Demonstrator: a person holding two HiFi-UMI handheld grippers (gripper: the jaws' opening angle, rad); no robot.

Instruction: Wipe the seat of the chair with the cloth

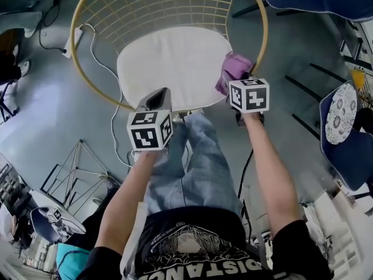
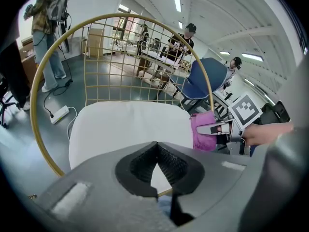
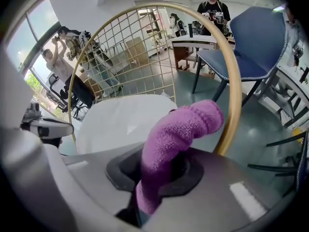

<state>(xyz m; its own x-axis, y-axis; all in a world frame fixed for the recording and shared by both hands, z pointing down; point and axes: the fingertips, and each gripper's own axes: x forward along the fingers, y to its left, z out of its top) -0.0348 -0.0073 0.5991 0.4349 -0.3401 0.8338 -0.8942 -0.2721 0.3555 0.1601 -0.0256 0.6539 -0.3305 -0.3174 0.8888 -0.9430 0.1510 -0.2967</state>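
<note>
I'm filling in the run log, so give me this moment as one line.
right gripper: shut on cloth | cloth: at right edge of seat, contact unclear | left gripper: shut, empty, near seat's front edge

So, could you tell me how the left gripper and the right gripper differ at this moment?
The right gripper has its jaws shut on the purple cloth; the left gripper has its jaws together on nothing. The right gripper sits at the white seat's right edge; the left gripper is at its front edge. Both carry a marker cube.
</note>
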